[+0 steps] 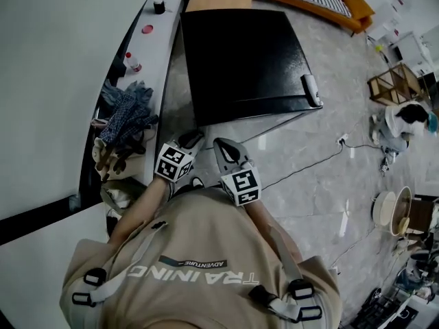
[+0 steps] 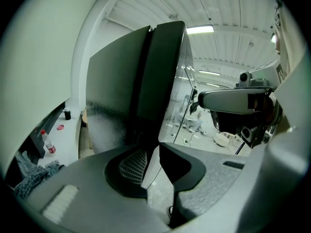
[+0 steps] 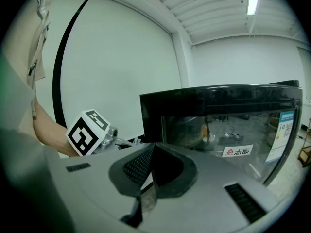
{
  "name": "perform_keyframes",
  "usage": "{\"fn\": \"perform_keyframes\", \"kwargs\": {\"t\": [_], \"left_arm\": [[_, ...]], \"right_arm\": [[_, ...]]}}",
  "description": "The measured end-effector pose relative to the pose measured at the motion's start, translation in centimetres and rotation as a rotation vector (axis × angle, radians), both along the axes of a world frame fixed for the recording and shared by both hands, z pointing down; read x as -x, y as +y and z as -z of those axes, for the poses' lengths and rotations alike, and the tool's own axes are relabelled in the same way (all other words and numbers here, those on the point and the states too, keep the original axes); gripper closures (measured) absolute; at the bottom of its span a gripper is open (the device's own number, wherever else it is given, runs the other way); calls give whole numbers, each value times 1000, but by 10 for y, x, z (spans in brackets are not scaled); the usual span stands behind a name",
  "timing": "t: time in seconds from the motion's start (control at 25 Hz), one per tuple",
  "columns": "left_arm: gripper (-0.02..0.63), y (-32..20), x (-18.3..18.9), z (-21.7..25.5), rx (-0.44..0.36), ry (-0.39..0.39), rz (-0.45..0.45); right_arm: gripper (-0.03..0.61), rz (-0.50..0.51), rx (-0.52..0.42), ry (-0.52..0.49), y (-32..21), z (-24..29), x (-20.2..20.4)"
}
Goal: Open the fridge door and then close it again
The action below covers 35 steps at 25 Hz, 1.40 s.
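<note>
I hold both tools close to my chest, side by side, pointing at the black fridge (image 1: 243,60) that stands on the marble floor (image 1: 309,204) just ahead of me. My left tool (image 1: 191,140) has its jaws spread only a sliver, with a thin strip of floor showing between the tips and nothing in the gap. My right tool (image 1: 226,147) has its jaws pressed together at the tips and grips nothing. Neither tool touches the fridge.

The fridge door sits flush against the body. Its grey handle (image 1: 312,89) is at the front corner on my right, well apart from both tools. In the right gripper view the glossy door front carries a white logo sticker (image 3: 238,151) and a blue-edged label (image 3: 286,123).

On my left a long white surface (image 1: 164,53) runs beside the fridge. It carries a bottle with a red cap (image 1: 132,62), a small red lid (image 1: 147,29), a small black jar (image 1: 159,7) and a heap of checked cloths (image 1: 127,112). A black cable (image 1: 309,164) trails over the floor to my right, and farther off a person (image 1: 401,122) crouches.
</note>
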<state>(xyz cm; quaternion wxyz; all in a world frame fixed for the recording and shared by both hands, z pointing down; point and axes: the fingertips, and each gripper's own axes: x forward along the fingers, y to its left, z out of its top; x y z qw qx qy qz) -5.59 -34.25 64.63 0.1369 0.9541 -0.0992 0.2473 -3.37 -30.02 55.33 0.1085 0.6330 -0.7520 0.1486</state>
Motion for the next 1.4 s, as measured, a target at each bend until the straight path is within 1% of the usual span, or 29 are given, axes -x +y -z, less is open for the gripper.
{"fn": "perform_keyframes", "kwargs": {"t": [0.12, 0.24, 0.32, 0.44, 0.6, 0.84, 1.24, 1.4], "left_arm": [[541, -1, 2, -4, 26, 0, 22], [541, 0, 2, -4, 52, 9, 9], [541, 0, 2, -3, 41, 13, 11], [545, -1, 3, -4, 2, -1, 26], [551, 0, 3, -5, -24, -17, 16], [551, 1, 4, -4, -14, -5, 67], [551, 1, 3, -3, 3, 16, 115], [551, 1, 3, -3, 2, 19, 114]], "right_arm": [[583, 7, 5, 5, 6, -3, 6], [583, 9, 23, 7, 16, -6, 7], [583, 12, 28, 6, 21, -8, 9], [583, 21, 25, 6, 26, -7, 14], [583, 26, 29, 16, 36, -8, 16], [583, 20, 32, 21, 44, -7, 13], [583, 43, 36, 25, 46, -6, 13], [583, 52, 39, 22, 46, -7, 12]]}}
